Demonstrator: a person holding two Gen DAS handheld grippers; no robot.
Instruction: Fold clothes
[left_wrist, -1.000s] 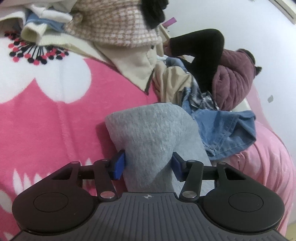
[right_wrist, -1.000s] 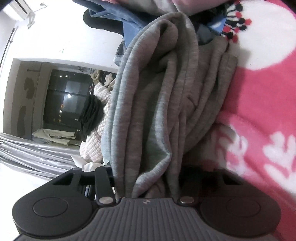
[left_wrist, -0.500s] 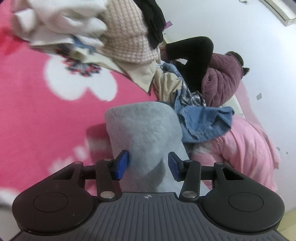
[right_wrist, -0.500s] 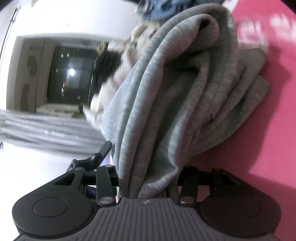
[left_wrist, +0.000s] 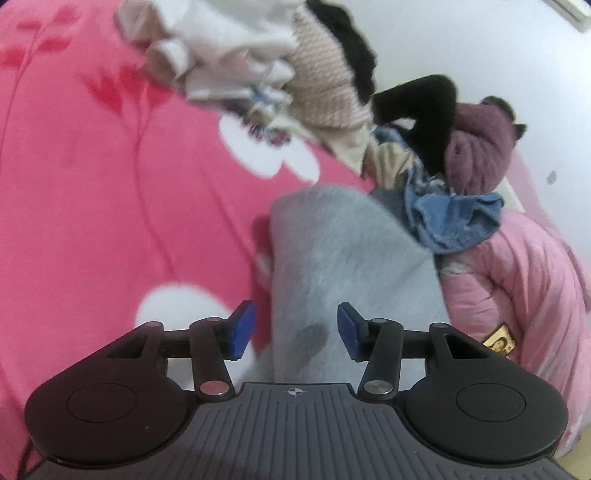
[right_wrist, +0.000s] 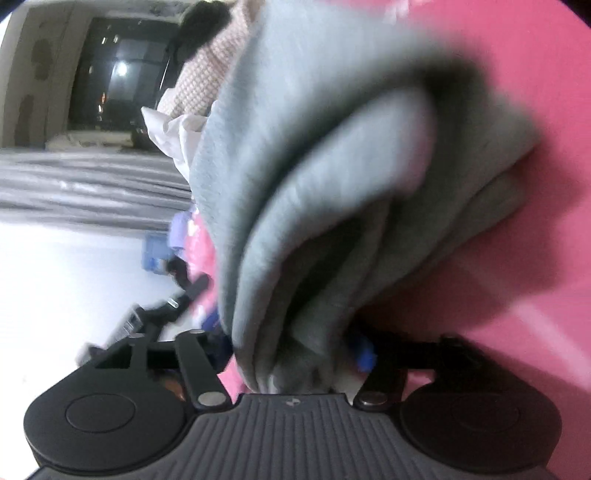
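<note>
Left wrist view: left gripper (left_wrist: 291, 328) spread open, blue pads clear of the grey garment (left_wrist: 347, 258) bundled on the pink blanket (left_wrist: 92, 203). Right gripper (right_wrist: 295, 354) clamped on bunched grey folds. Probably mid-fold. Heaped clothes pile (left_wrist: 332, 92) beyond, not yet folded.

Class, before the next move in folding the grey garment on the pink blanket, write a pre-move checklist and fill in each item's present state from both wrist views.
1. Right gripper shut on the grey garment: ok, bunched fabric fills the jaws.
2. Left gripper gripping: not ok, blue pads stand apart, cloth only passes between them.
3. Garment lying flat: not ok, heavily bunched on the right.
4. Pink floral blanket bare left of the garment: ok.
5. Clothes pile apart from the garment: not ok, denim touches its far edge.
6. Views sharp: not ok, both blurred.
</note>
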